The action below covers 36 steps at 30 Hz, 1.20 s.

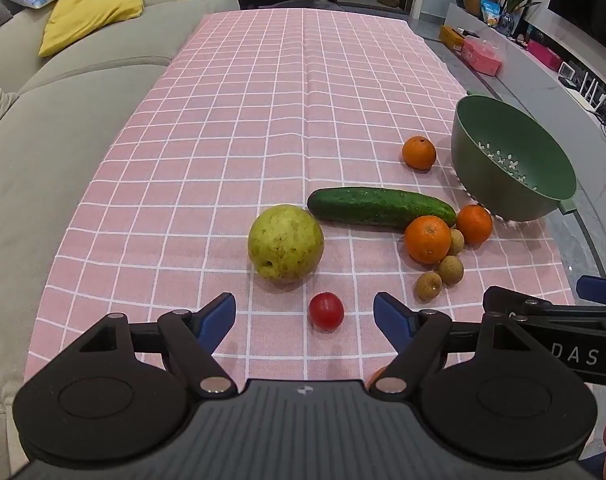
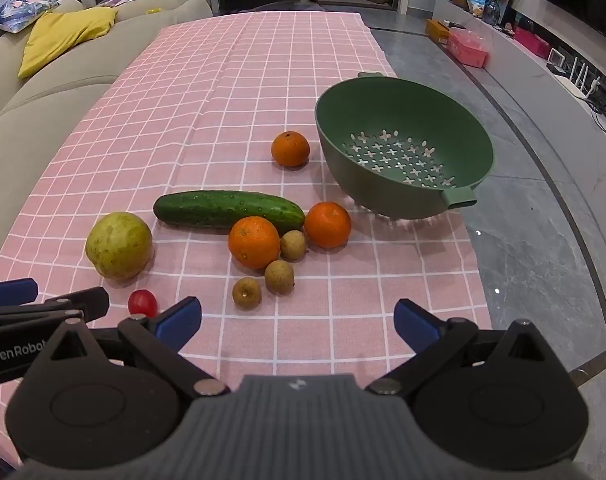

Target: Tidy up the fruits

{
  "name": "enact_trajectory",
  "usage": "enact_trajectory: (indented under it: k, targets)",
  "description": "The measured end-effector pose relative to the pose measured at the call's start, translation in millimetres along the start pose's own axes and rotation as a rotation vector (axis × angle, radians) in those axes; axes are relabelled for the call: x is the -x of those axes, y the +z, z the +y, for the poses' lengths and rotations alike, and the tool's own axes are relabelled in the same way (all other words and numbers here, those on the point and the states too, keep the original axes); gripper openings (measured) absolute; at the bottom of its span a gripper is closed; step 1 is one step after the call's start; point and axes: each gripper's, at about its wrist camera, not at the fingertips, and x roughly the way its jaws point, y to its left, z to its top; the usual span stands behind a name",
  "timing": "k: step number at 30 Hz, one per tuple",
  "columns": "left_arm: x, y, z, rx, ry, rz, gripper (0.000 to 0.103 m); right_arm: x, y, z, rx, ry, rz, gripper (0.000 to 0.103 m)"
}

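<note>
Right wrist view — both grippers poised over the fruit, the sorting not yet begun.

From left to right on the pink checked cloth (image 2: pixel 223 80): the left gripper (image 1: pixel 305 312), fingers spread with nothing pinched, hangs over a small red tomato (image 1: pixel 326 311); beyond it lie a green guava (image 2: pixel 119 245), a cucumber (image 2: pixel 229 209), a near cluster of two oranges (image 2: pixel 254 242) and three longans (image 2: pixel 279 276), and a third orange (image 2: pixel 290 149) set apart. The right gripper (image 2: pixel 298 316), fingers likewise spread and empty, faces that cluster. At far right the green colander (image 2: pixel 383 92) holds nothing — by appearance every piece remains to be moved.
</note>
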Motion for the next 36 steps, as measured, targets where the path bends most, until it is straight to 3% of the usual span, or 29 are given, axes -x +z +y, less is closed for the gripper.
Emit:
enact_trajectory:
  k: [36]
  targets:
    - [1.2,-0.5,-1.4,-0.002,0.004,0.000,0.090,-1.4,-1.0,-0.3,-0.005,-0.005,0.002,0.099]
